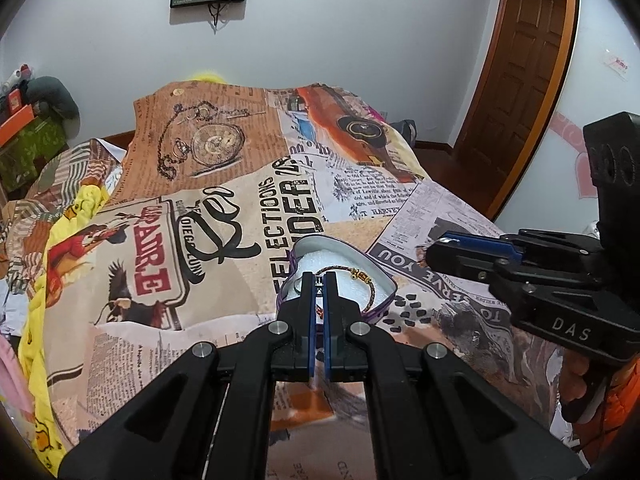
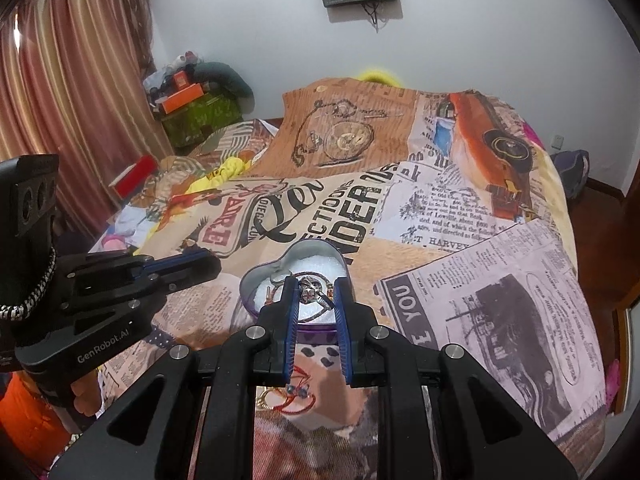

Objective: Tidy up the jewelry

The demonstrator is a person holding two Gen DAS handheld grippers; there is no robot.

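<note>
Two grippers hang over the bedspread (image 2: 500,288): left gripper (image 1: 319,280) pinched closed and empty, right gripper (image 2: 316,288) clamping a ring (image 2: 316,294). Beyond sits the heart-shaped tin (image 2: 256,276) with a bracelet (image 1: 370,280); the next move looks like lowering and releasing the ring inside

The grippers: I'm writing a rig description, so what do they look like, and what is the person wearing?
Both grippers are black linkage frames with silver pivot pins and blue-padded jaws. The left gripper carries white "GenRobot.AI" lettering and a braided black-and-white cord. The right gripper shows "DAS" in white. An orange sleeve shows behind it.
</note>
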